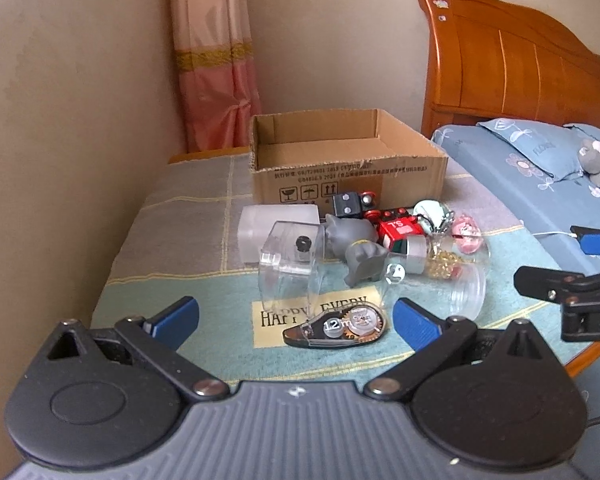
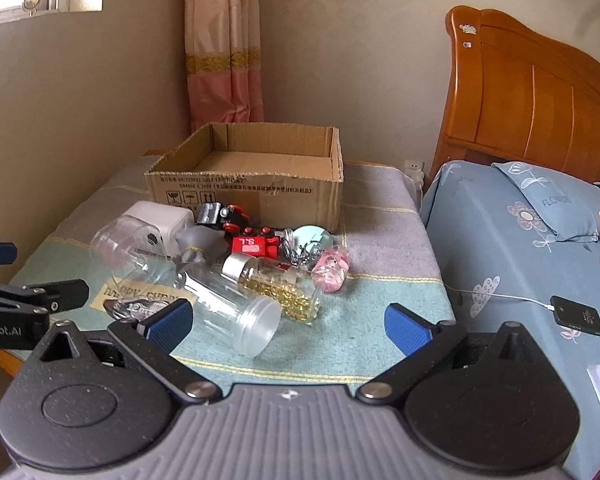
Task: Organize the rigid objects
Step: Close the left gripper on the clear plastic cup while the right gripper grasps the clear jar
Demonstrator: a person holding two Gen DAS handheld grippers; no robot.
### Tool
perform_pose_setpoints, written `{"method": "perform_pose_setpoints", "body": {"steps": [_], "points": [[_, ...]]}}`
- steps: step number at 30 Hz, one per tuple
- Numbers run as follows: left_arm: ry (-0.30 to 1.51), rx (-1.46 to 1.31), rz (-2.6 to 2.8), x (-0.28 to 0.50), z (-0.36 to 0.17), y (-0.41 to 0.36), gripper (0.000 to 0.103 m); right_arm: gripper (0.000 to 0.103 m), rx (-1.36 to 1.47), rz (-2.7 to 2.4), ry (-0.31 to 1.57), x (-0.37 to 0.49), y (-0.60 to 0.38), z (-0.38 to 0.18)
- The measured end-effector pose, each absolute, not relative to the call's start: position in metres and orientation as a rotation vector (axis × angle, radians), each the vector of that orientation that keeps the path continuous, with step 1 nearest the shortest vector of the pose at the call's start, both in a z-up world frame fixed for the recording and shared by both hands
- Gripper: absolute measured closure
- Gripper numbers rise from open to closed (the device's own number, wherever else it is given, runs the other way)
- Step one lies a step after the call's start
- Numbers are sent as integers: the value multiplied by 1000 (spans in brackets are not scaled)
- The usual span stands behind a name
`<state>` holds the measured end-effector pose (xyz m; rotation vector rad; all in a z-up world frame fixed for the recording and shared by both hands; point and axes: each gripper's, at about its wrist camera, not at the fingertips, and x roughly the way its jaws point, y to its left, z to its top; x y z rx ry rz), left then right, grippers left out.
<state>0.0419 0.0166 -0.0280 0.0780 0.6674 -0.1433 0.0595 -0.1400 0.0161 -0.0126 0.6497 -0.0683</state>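
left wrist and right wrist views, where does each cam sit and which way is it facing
Left wrist: sits on the left gripper, jaws open, facing along the table toward the cardboard box; the correction tape lies just ahead, and the right gripper shows at the right edge.
Right wrist: sits on the right gripper, jaws open, facing the same box from further right; the clear bottle lies just ahead, and the left gripper shows at the left edge.
Shared: box, toy pile, bed headboard.
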Motion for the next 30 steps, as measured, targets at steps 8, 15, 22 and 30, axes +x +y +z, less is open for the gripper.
{"method": "perform_pose_setpoints", "body": {"steps": [8,15,22,30], "points": [[643,102,-137,63,-45,18,1,0,19,-68,704,77,-147,-3],[629,114,-114,96,-53,17,1,0,17,-53,742,94,-150,-17],[642,79,-95,122,-60,28,1,0,6,-46,772,109,-149,-25],[619,-11,-28,125,-55,71,1,0,5,-44,797,120,-150,-30]]}}
